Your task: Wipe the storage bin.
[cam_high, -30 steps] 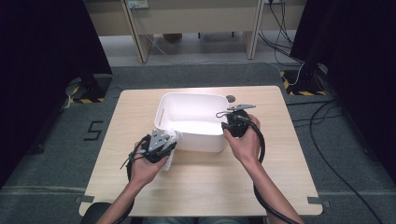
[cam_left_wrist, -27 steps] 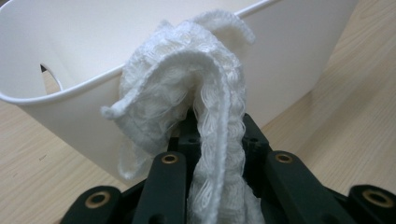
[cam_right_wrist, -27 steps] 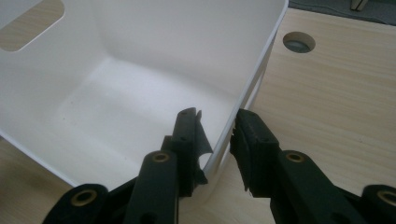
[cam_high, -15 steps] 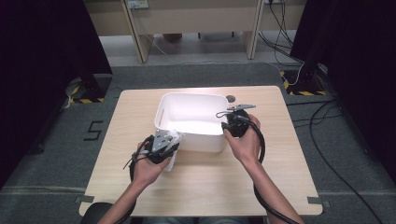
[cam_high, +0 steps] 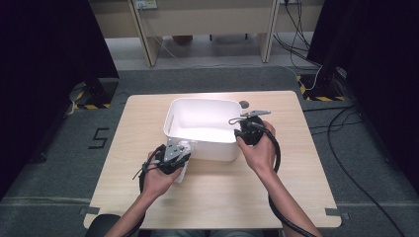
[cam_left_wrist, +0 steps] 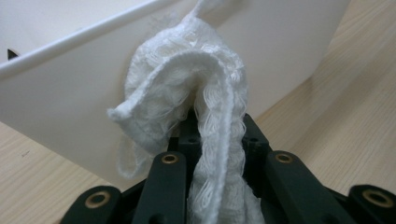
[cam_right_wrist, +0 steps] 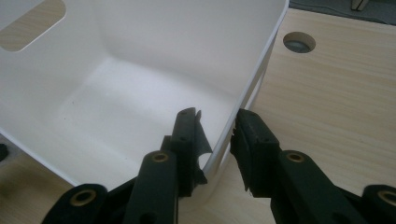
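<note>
A white plastic bin (cam_high: pixel 217 150) stands mid-table. My left gripper (cam_high: pixel 181 148) sits at its near left corner, shut on a white knitted cloth (cam_high: pixel 182 173). In the left gripper view the cloth (cam_left_wrist: pixel 182 79) bunches up over my left gripper (cam_left_wrist: pixel 217 122) and rests against the bin's outer wall (cam_left_wrist: pixel 56 93). My right gripper (cam_high: pixel 239 136) is at the bin's near right corner. Seen along my right gripper (cam_right_wrist: pixel 217 116), one jaw is inside the bin (cam_right_wrist: pixel 187 37) and one outside, clamped on its right wall. The bin's floor is bare.
The bin sits on a light wooden table (cam_high: pixel 296 163). A round cable hole (cam_high: pixel 244 104) lies just behind the bin's far right corner. Dark carpet, table legs and cables surround the table. Cables trail from both grippers along the person's forearms.
</note>
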`<state>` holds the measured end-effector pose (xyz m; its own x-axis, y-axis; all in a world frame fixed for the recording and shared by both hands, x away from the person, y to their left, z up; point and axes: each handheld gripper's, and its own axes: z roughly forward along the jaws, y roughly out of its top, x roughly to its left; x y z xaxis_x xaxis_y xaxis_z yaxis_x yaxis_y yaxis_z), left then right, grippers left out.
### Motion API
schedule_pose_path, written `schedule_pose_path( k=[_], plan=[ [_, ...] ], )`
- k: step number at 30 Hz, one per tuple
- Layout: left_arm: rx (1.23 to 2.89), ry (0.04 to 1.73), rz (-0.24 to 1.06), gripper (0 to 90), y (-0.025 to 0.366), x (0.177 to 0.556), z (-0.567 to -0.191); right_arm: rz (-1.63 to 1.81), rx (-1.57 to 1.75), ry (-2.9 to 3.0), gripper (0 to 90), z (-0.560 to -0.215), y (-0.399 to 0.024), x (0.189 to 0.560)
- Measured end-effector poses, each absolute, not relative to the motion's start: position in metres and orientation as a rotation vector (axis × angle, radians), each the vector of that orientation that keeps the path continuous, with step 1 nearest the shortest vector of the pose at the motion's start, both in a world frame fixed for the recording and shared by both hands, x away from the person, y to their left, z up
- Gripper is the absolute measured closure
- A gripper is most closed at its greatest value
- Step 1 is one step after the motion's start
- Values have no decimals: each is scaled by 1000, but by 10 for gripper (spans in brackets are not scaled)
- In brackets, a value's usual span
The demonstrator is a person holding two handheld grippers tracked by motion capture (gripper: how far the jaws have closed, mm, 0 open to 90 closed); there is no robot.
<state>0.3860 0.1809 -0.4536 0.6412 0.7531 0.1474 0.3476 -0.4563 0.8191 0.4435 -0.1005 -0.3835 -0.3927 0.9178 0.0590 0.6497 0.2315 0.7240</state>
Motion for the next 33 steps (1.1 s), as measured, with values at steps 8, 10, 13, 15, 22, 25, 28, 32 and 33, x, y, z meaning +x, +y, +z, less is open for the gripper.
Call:
schedule_pose_path(
  k=[8,10,13,15,22,25,28,32,33],
  plan=[
    [2091,853,644,757,180,387,-461,966,1444,2133,704,-383,-100,444],
    [2102,857,637,757,180,388,-463,966,1444,2133,704,-384,-101,444],
    [2110,861,628,757,180,389,-467,966,1444,2133,704,-384,-101,444],
    [2112,865,625,757,180,389,-470,967,1444,2133,704,-384,-101,444],
    [2123,876,612,757,180,391,-476,967,1444,2133,703,-384,-101,444],
    [2131,879,609,757,180,392,-479,967,1444,2133,704,-384,-100,444],
    [2143,882,602,757,180,393,-482,966,1443,2133,704,-384,-100,444],
    [2156,888,592,757,179,394,-487,967,1443,2133,704,-384,-101,444],
    [2160,889,589,757,179,394,-488,967,1443,2133,703,-384,-101,444]
  ],
)
